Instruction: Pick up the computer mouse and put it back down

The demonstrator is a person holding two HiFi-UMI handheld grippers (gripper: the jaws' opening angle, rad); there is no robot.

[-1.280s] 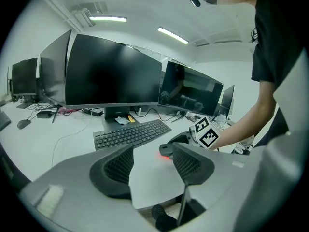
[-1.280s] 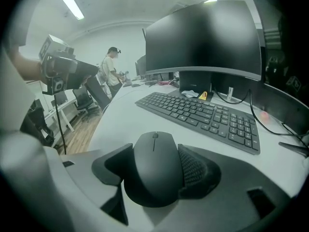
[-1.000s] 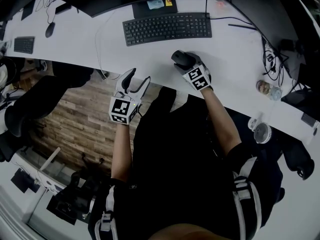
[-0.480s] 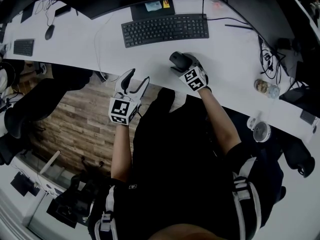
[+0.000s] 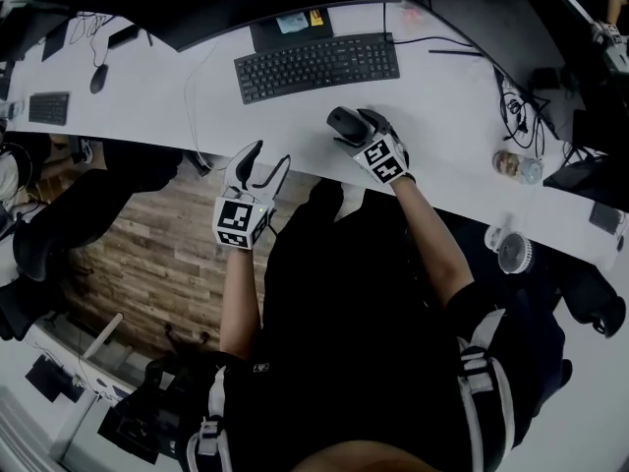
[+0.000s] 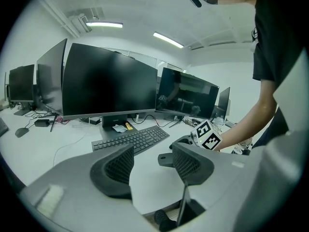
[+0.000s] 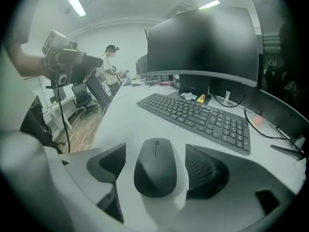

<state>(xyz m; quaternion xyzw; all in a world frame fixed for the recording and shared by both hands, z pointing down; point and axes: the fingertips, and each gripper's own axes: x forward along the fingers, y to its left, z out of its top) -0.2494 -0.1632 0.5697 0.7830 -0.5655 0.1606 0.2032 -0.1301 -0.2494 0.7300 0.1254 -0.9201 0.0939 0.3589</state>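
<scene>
Right tool (image 5: 348, 126), jaws just widening, straddles the mouse (image 7: 155, 174); left tool (image 6: 153, 164) gapes empty.

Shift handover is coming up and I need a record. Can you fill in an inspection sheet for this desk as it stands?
Surface: white curved desk, keyboard at its middle.
Job's things: black mouse lying flat on the desk, in front of the keyboard.
Clutter: small fan and clear bottle at the right end; second keyboard far left.
Tongs: right tongs open, jaws have just been opening, mouse between them with pads clear; left tongs open, nothing between them, at the desk's front edge.
Cables: cable tangle at right; white cable left of the keyboard.
Surroundings: dark monitors, wood floor, another person in the background.
</scene>
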